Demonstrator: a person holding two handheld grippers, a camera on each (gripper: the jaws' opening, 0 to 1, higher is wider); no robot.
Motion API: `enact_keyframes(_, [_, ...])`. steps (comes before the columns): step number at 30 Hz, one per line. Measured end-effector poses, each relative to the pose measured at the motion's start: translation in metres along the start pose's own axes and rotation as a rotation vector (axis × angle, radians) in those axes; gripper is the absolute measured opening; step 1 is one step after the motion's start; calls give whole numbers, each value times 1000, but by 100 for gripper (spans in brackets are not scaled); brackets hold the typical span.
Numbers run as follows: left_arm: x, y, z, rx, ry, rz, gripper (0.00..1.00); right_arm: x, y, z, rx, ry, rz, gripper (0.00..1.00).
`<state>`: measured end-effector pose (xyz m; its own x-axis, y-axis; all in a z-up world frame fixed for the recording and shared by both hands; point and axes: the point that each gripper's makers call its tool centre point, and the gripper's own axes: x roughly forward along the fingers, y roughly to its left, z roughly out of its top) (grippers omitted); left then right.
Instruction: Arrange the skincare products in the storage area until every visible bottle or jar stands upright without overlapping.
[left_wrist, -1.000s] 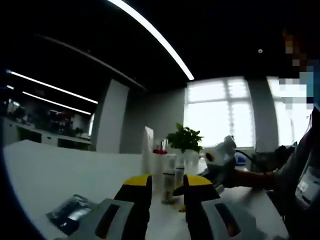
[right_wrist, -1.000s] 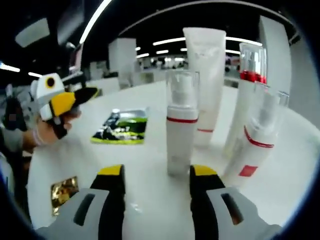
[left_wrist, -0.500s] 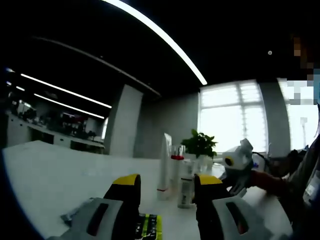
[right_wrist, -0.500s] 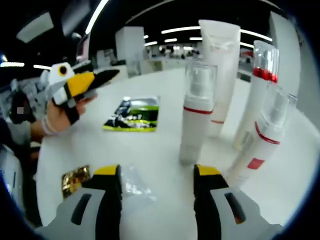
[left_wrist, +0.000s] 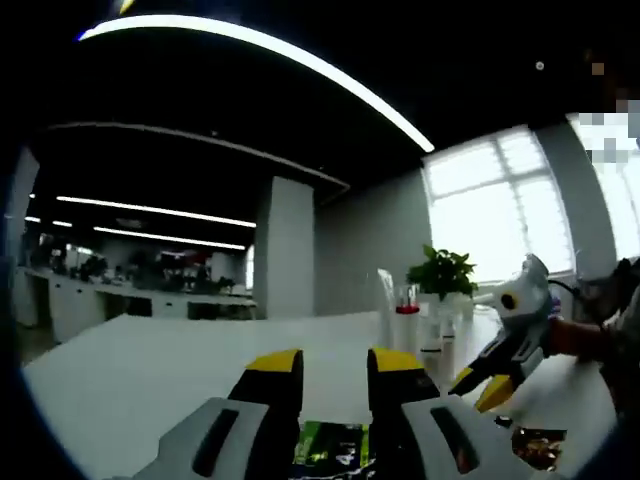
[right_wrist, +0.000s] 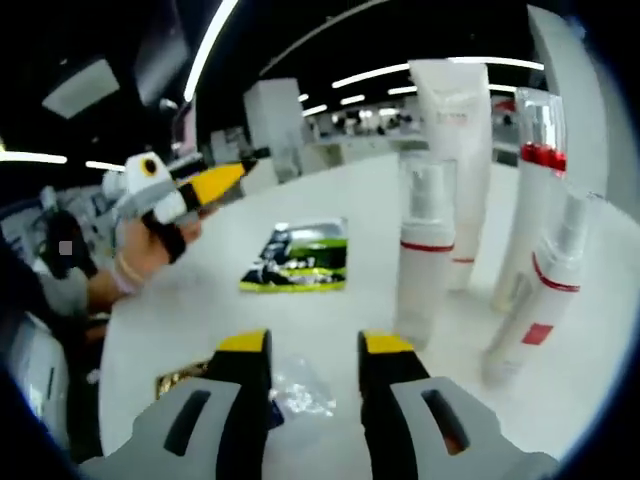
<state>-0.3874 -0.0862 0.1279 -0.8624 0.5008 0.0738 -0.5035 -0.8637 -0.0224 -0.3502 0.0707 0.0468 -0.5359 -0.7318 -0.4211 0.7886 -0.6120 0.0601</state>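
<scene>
In the right gripper view, the white table (right_wrist: 330, 320) has bare surface ahead of the right gripper (right_wrist: 314, 350) out to the green sachet (right_wrist: 300, 262). The far edge lies well beyond it. To the right stand four products upright and apart: a pump bottle (right_wrist: 425, 255) nearest the right jaw, a white tube (right_wrist: 455, 165) behind it, a red-capped bottle (right_wrist: 535, 195) and a second pump bottle (right_wrist: 545, 300) further right. The right gripper's jaws are narrowly parted and hold nothing; a clear wrapper (right_wrist: 300, 385) lies between them and a gold sachet (right_wrist: 180, 380) beside the left jaw.

The left gripper (right_wrist: 235, 175) hovers above the table, off left; its tips look closed.

In the left gripper view, the left gripper (left_wrist: 333, 365) shows a narrow gap, empty, above the green sachet (left_wrist: 330, 445).
</scene>
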Motion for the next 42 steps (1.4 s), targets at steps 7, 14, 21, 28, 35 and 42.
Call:
enact_keyframes(7, [5,24,-36,61,222,3,17,11,-6,6,-203,-46,-125,25])
enact_keyframes(14, [2,37,-71,218,449,43,12,33,-3,19,-412,-31,-189,13])
enact_keyframes(21, [-3,52,-78,281,520,96,5,62,-6,35,-563,6,-221,0])
enact_keyframes(28, [-4,62,-88,297,559,112,4,90,-8,30,-574,109,-229,0])
enact_keyframes(35, [-7,67,-105,268,621,97,1,88,-6,20,-576,153,-233,0])
enact_keyframes(42, [-4,68,-106,241,609,101,1,82,3,16,-534,164,-188,0])
